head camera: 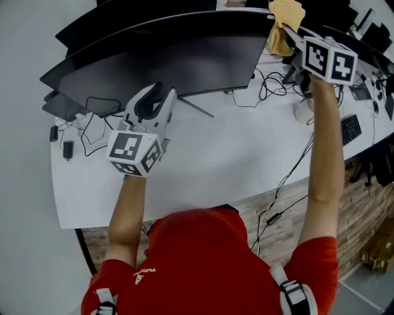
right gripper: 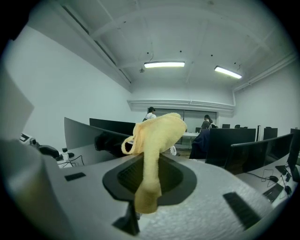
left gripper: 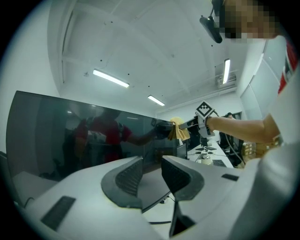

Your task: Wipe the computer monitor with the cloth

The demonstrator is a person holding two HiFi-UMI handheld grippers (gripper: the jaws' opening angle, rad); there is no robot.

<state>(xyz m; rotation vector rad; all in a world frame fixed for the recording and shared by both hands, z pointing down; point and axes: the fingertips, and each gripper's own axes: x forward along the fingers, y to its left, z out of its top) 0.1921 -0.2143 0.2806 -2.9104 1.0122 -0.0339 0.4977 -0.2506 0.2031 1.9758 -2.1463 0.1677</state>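
Note:
A wide curved dark monitor (head camera: 172, 55) stands along the back of the white desk (head camera: 246, 160). My right gripper (head camera: 288, 32) is raised at the monitor's top right corner and shut on a yellow cloth (head camera: 284, 18), which touches that corner. In the right gripper view the cloth (right gripper: 157, 129) bunches above the shut jaws of my right gripper (right gripper: 150, 176) and one end hangs down. My left gripper (head camera: 161, 97) is low in front of the screen's lower edge. It is open with a narrow gap and holds nothing (left gripper: 152, 176). The screen (left gripper: 70, 136) reflects the person, and the cloth (left gripper: 179, 129) shows far off.
Black cables (head camera: 271, 86) trail over the desk behind the monitor's stand. A keyboard (head camera: 351, 129) and more dark screens (head camera: 369, 37) are at the right. Small black devices (head camera: 68, 149) lie at the desk's left end. Two people stand far back (right gripper: 151, 113) in the room.

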